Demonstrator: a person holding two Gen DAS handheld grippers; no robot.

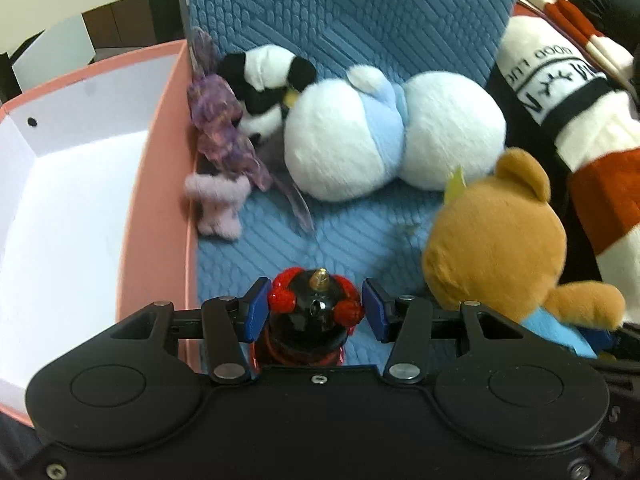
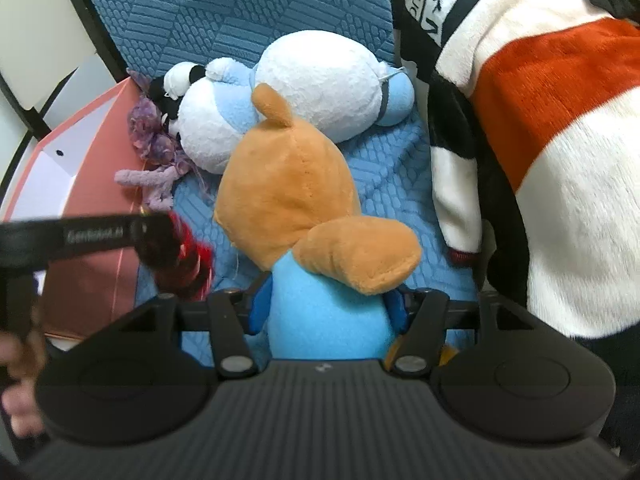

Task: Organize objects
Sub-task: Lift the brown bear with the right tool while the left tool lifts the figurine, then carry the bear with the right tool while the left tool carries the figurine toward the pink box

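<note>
My left gripper (image 1: pixel 316 310) is shut on a small black and red toy figure (image 1: pixel 312 320) with a gold tip; both blue pads press its red sides. It hangs just right of the pink box (image 1: pixel 160 168), over the blue quilted seat (image 1: pixel 320 240). My right gripper (image 2: pixel 328 306) is shut on the light blue body of a brown plush bear (image 2: pixel 288 188), whose head and arm stick out beyond the fingers. The bear (image 1: pixel 496 240) also shows at the right of the left wrist view. In the right wrist view the left gripper's black body (image 2: pixel 80 236) and the red toy (image 2: pixel 188 256) appear blurred at the left.
The pink box has a white inside. On the seat lie a white and light blue plush (image 1: pixel 340 132), a panda (image 1: pixel 264 80) and a purple plush (image 1: pixel 220 136) against the box wall. A big white, orange and black plush (image 1: pixel 580 128) fills the right. A person's hand (image 2: pixel 16 360) shows at lower left.
</note>
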